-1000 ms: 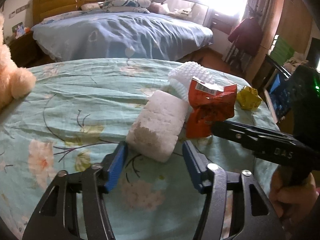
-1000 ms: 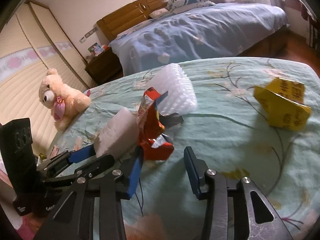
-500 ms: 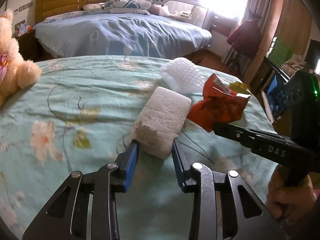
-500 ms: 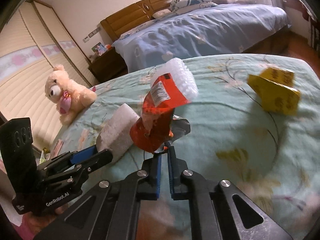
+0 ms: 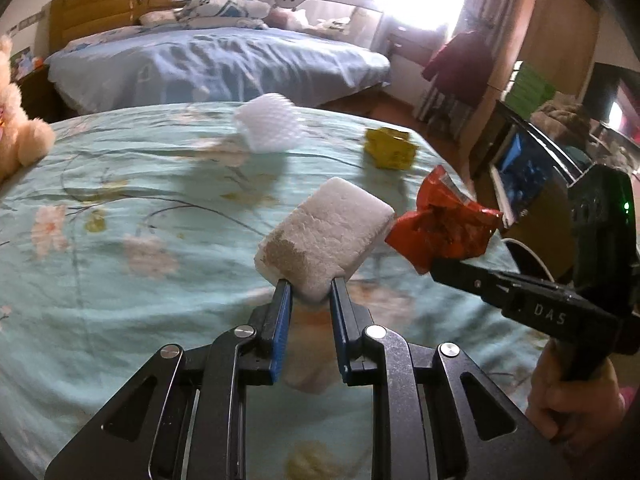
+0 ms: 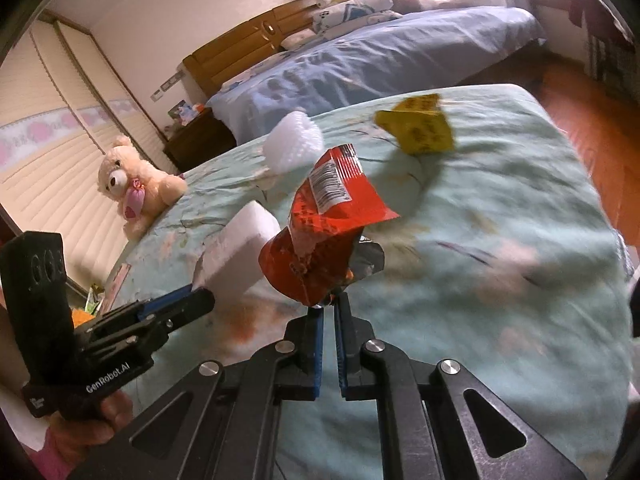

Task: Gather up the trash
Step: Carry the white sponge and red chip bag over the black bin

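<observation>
My left gripper [image 5: 310, 286] is shut on a white foam block [image 5: 326, 240] and holds it above the green floral bedspread [image 5: 120, 208]. My right gripper [image 6: 329, 306] is shut on a crumpled red snack wrapper [image 6: 324, 228], also lifted off the bed; the wrapper shows in the left wrist view [image 5: 440, 226] beside the block. The foam block shows in the right wrist view [image 6: 240, 250], held by the left gripper [image 6: 196, 300]. A white foam net [image 5: 268, 128] and a yellow wrapper [image 5: 390, 148] lie farther back on the bedspread.
A cream teddy bear [image 6: 134, 180] sits at the bed's left edge. A second bed with blue bedding [image 5: 216, 64] stands behind. A dark cabinet with a screen [image 5: 532, 172] is to the right of the bed. Wooden floor [image 6: 592, 120] lies at the right.
Both grippers have closed, the left on the foam block and the right on the red wrapper, and both have lifted their items off the bedspread and drawn back.
</observation>
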